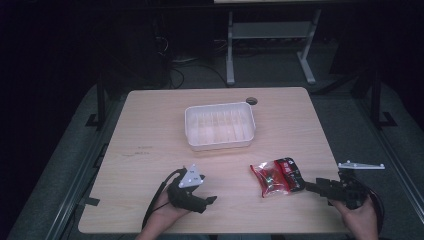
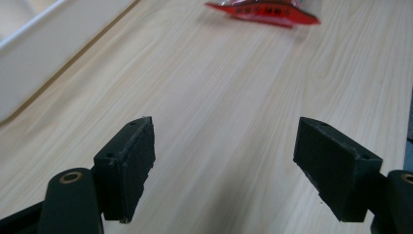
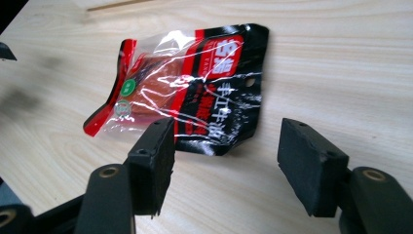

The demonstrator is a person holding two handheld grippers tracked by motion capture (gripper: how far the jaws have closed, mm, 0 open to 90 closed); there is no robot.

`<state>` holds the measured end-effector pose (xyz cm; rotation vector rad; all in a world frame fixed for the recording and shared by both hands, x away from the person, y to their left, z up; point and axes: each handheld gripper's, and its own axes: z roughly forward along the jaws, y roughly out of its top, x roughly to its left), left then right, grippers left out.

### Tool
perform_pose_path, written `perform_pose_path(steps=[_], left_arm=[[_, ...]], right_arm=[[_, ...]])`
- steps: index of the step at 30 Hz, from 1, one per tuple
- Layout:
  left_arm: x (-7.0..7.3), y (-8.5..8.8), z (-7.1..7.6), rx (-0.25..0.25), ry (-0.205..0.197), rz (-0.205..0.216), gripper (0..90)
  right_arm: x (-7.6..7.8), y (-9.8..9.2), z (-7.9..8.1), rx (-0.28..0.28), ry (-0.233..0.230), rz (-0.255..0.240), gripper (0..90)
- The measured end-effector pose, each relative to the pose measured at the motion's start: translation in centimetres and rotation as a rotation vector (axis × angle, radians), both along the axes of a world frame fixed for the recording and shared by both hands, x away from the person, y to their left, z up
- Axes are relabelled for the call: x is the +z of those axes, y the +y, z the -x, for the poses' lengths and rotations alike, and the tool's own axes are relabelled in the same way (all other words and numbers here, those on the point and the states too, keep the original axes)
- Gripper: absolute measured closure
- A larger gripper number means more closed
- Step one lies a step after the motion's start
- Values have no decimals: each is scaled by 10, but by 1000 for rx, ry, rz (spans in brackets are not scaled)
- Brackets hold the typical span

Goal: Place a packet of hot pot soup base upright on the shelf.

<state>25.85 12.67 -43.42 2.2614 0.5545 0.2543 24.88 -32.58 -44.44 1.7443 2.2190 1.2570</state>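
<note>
A red and black snack packet (image 1: 278, 175) lies flat on the wooden table at the front right. It also shows in the right gripper view (image 3: 185, 92) and, far off, in the left gripper view (image 2: 265, 12). My right gripper (image 1: 307, 186) is held just right of the packet, open, jaws pointing at its black end (image 3: 226, 168); nothing sits between the pads. My left gripper (image 1: 210, 200) rests near the front edge, left of the packet, open over bare wood (image 2: 224, 163).
An empty white plastic tray (image 1: 220, 126) stands mid-table, behind both grippers; its wall (image 2: 44, 53) shows in the left gripper view. A cable hole (image 1: 251, 101) sits near the far edge. A white bracket (image 1: 361, 165) sticks out beyond the table's right edge.
</note>
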Motion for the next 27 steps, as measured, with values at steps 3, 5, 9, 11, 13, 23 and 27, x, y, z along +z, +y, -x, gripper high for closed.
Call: perform_pose_path(steps=[3,5,9,11,13,23,27], left_arm=[[1,-9,-2,-18,-1,-7,229],[0,-20,-5,-30,7,-18,229],[1,-39,-11,-50,7,-23,229],[3,-49,-14,-62,7,-26,229],[6,-63,-17,-84,4,-34,229],[9,-105,-29,-137,3,-54,230],[10,-123,-34,-154,2,-64,230]], right_arm=[[1,-2,-2,-4,-1,0,375],[3,-3,-4,-6,-6,10,375],[8,-5,-9,-18,-21,9,372],[9,-5,-11,-23,-17,7,372],[13,-6,-17,-26,-23,3,370],[19,1,-36,-11,-13,14,367],[20,3,-48,-9,-6,10,367]])
